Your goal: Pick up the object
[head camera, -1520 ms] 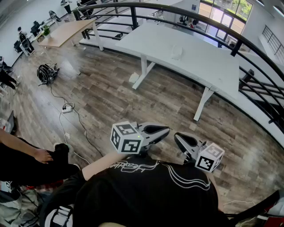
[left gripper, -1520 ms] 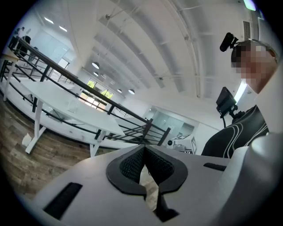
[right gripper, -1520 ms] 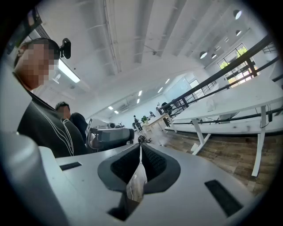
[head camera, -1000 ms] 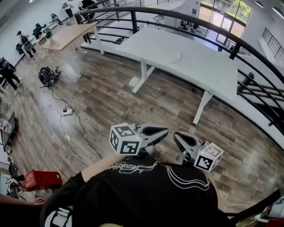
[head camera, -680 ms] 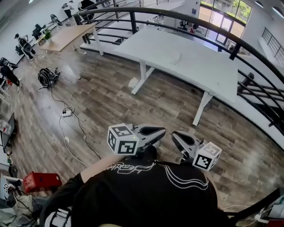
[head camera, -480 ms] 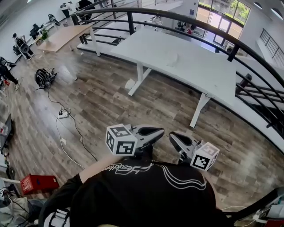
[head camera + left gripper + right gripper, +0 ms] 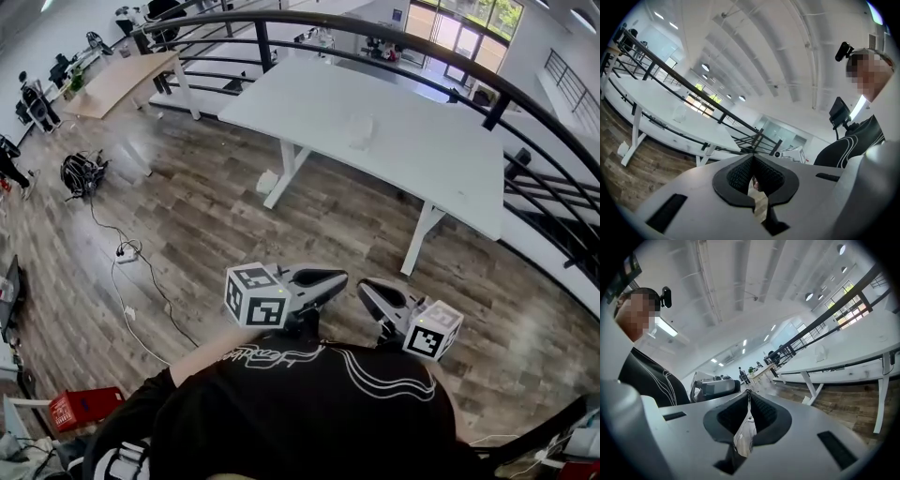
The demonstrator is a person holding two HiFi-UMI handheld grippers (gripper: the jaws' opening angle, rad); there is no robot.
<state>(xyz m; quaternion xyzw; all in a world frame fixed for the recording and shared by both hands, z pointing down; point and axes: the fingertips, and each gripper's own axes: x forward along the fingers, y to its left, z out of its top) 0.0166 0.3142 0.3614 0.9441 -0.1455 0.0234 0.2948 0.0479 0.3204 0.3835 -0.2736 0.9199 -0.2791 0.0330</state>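
A small pale object (image 7: 361,132) rests on the long white table (image 7: 422,159) across the wooden floor; it is too small to make out. It also shows as a pale shape (image 7: 679,112) in the left gripper view and again as the pale object (image 7: 819,353) in the right gripper view. Both grippers are held close to my chest, far from the table. The left gripper (image 7: 336,277) is shut with nothing in it, its tips (image 7: 753,157) meeting. The right gripper (image 7: 364,287) is shut and empty too, its jaws closed at the tip (image 7: 748,392).
A black curved railing (image 7: 525,103) runs behind the table. A wooden desk (image 7: 117,80) stands far left. On the floor lie a black backpack (image 7: 80,175), a cable with a power strip (image 7: 124,255) and a red box (image 7: 84,409). People stand at the far left edge.
The view has drifted, so the table sits a little further left and nearer. The person's arm at the left has gone from view. Both grippers stay shut in the same place.
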